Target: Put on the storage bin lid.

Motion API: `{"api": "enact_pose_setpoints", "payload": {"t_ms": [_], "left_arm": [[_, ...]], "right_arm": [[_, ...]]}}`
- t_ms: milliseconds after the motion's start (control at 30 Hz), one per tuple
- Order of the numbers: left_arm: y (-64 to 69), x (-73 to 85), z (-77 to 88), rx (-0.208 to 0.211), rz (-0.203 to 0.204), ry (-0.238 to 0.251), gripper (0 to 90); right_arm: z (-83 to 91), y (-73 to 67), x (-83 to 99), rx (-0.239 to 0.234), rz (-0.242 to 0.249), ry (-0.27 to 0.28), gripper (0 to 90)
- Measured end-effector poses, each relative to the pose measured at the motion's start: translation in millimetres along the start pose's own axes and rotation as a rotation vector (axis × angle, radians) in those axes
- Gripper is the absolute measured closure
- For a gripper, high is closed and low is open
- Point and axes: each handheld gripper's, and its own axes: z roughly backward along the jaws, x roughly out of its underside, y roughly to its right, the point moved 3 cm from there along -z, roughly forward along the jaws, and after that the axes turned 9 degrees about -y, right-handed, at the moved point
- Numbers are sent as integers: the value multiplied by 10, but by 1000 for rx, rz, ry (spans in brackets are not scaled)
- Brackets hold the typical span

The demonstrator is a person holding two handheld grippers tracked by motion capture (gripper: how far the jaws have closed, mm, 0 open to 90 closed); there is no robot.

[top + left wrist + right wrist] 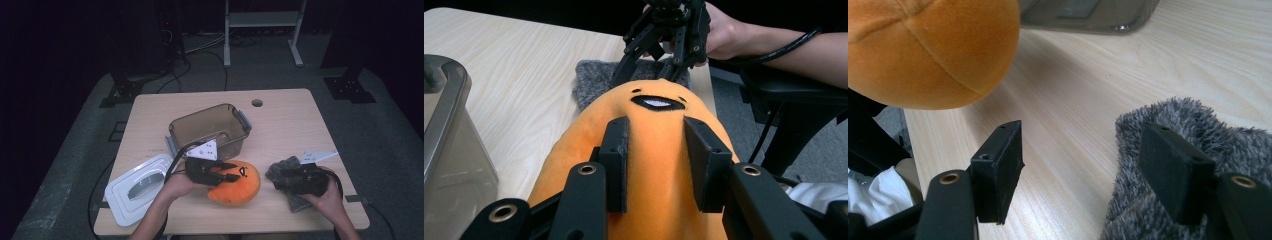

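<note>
Grasping is done: the left gripper (659, 165) pinches the orange plush toy (649, 150) between its jaws, just in front of the open plastic bin (210, 131) on the desk (290, 120). Placing it inside is left. The right gripper (1088, 170) rests with spread jaws at the grey cloth (1198, 150).

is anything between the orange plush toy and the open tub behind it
Nothing visible. The left gripper holds the orange plush toy just in front of the tub, with bare table between them.
</note>
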Motion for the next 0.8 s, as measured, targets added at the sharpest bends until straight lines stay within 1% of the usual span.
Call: {"api": "enact_pose_setpoints", "payload": {"t_ms": [200,267,433,533,600,700,767,800], "left_arm": [[11,-35,44,5,-15,-1,653],[10,-53,59,6,-20,-13,653],[21,-132,150,3,-30,-10,654],[18,-189,204,-3,-27,-10,653],[5,-230,242,-9,-29,-13,653],[-14,-277,287,-6,-26,-8,655],[-31,-311,321,-3,-35,-6,661],[-42,-333,341,-3,-33,-5,662]], "right_arm": [[6,12,5,1,-3,1,333],[0,16,7,0,-2,0,333],[-3,9,1,1,1,-2,333],[-12,3,4,-2,0,-6,333],[-20,1,4,0,2,-8,333],[-18,-1,0,1,4,-8,333],[-16,0,-1,1,2,-8,333],[-15,1,-1,1,2,-8,333]]}}
